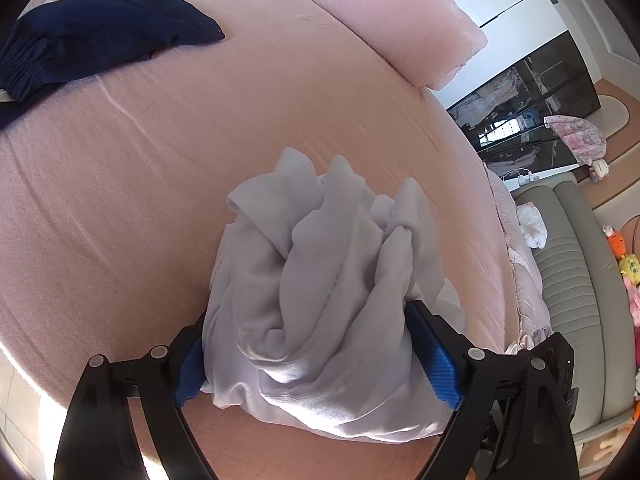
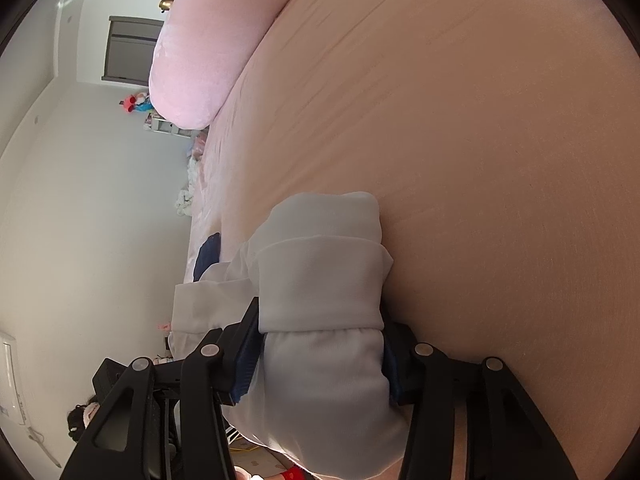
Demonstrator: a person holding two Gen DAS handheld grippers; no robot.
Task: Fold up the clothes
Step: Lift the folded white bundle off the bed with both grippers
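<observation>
White garment [image 1: 320,292] is lying bunched on the pink bed [image 1: 160,168], at six o'clock from the pillow [image 1: 384,16]. Left gripper [image 1: 316,356] and right gripper [image 2: 320,360] are both clamping its folds.

Soft white cloth garment [image 1: 320,280]

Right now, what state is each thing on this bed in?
White garment: bunched up, unfolded, gripped at two places.
Left gripper: fingers closed on the white garment.
Right gripper: fingers closed on the white garment.
Navy garment: lying loose on the bed, untouched.
Pink pillow: resting at the bed's edge.
</observation>
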